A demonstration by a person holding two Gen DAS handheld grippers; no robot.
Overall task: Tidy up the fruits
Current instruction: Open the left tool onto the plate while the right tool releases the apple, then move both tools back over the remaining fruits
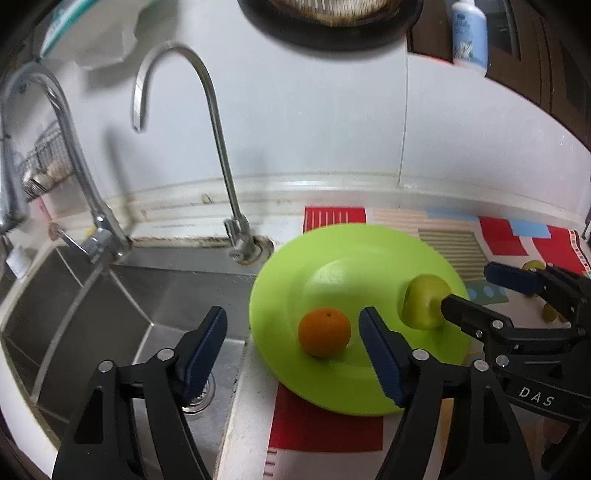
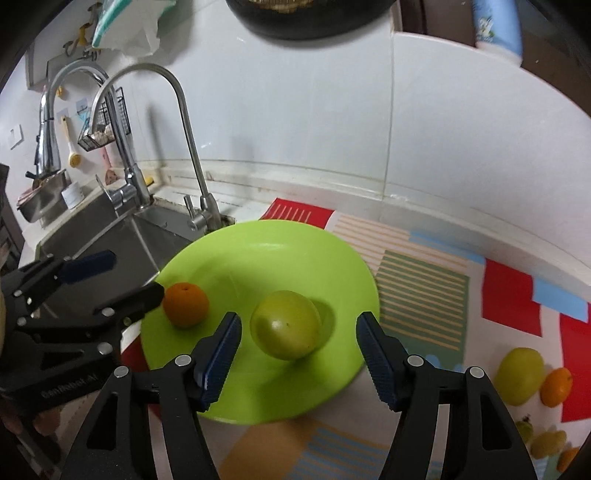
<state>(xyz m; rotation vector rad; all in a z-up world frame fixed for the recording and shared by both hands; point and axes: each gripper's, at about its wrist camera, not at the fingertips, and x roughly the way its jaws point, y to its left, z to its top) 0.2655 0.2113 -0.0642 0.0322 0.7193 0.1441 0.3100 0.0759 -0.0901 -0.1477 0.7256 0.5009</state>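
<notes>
A lime green plate point(image 1: 351, 251) point(image 2: 258, 247) lies on the counter mat next to the sink. On it rest an orange point(image 1: 324, 332) point(image 2: 185, 305) and a green apple point(image 1: 423, 301) point(image 2: 285, 325). My left gripper point(image 1: 293, 347) is open and empty, left of the orange, over the plate's sink-side rim. My right gripper point(image 2: 299, 354) is open and empty, with the apple just ahead between its jaws, not gripped. Each gripper also shows in the other's view, the right one point(image 1: 480, 291) and the left one point(image 2: 122, 273).
A steel sink point(image 1: 110, 314) with two taps point(image 1: 218, 147) lies left of the plate. A patterned mat point(image 2: 443, 295) covers the counter. More fruit sits at the right: a green apple point(image 2: 521, 374), an orange point(image 2: 556, 386) and several smaller pieces point(image 2: 546, 441). A bottle point(image 1: 469, 33) stands on a high ledge.
</notes>
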